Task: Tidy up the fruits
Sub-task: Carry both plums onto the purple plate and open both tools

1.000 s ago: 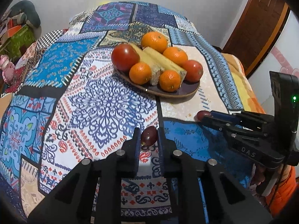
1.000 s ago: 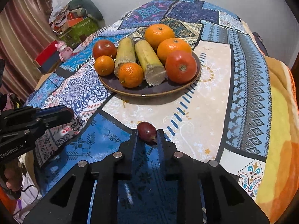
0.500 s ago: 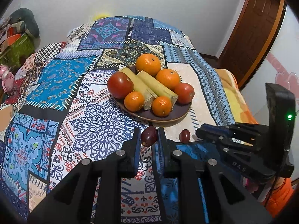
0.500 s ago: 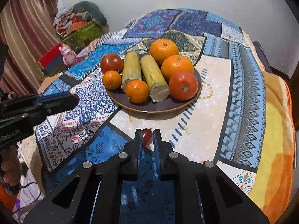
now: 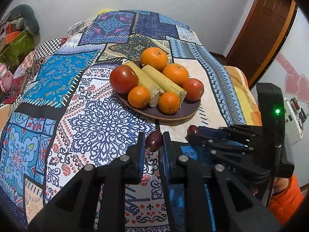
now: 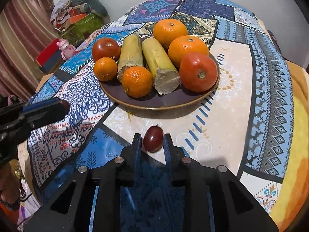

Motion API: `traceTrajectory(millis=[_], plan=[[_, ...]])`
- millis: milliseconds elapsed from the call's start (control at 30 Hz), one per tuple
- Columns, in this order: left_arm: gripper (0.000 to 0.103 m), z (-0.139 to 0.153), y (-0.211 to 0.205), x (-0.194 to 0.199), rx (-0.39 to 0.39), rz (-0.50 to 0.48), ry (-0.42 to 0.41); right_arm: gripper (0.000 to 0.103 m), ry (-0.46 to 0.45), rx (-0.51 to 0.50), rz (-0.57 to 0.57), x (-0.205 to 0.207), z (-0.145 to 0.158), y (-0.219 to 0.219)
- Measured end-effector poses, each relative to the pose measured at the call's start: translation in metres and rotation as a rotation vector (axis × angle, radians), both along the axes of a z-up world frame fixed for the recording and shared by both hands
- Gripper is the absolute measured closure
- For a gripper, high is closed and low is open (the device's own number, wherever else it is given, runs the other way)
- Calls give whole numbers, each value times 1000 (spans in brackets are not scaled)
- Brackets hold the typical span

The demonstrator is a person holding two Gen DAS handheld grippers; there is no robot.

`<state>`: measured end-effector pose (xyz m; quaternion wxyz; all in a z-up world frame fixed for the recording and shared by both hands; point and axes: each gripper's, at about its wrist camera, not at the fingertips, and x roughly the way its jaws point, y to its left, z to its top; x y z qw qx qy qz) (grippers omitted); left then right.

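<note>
In the left wrist view, the left gripper [image 5: 154, 141] is clamped on a dark grape [image 5: 154, 141], and the plate [image 5: 191, 112] of fruit lies ahead of it.

In the right wrist view, the right gripper [image 6: 152, 142] has a second grape [image 6: 153, 138] between its jaws, which have just been opening a little; whether the pads press it I cannot tell.

The step seems to be carrying grapes to the plate; next, move forward and release over a bare part.

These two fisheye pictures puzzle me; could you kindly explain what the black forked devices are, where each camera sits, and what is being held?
A person holds a two-fingered hand-held gripper in each hand, with a camera above each one's fingers. The left hand-held gripper pinches a small dark red grape. The right hand-held gripper has another dark red grape between its fingers; its jaws have just been opening. On the patterned patchwork cloth stands a round brown plate with oranges, tomatoes and two sugarcane pieces.
</note>
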<state>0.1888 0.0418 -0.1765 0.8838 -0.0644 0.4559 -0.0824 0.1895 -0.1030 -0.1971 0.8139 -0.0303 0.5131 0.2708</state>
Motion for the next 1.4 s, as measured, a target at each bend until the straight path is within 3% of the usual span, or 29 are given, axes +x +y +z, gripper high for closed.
traceTrajectory(millis=[367,933,1400], plan=[[86,0,-1,7,-9,1,-4,86,-25,4,7,0,3,0],[86,28,-5,58,8,-7,-89,86,-179,60,-5,31,55,8],[86,9,-2,100,29,5,-51,86,-155,44,30,60,38,33]])
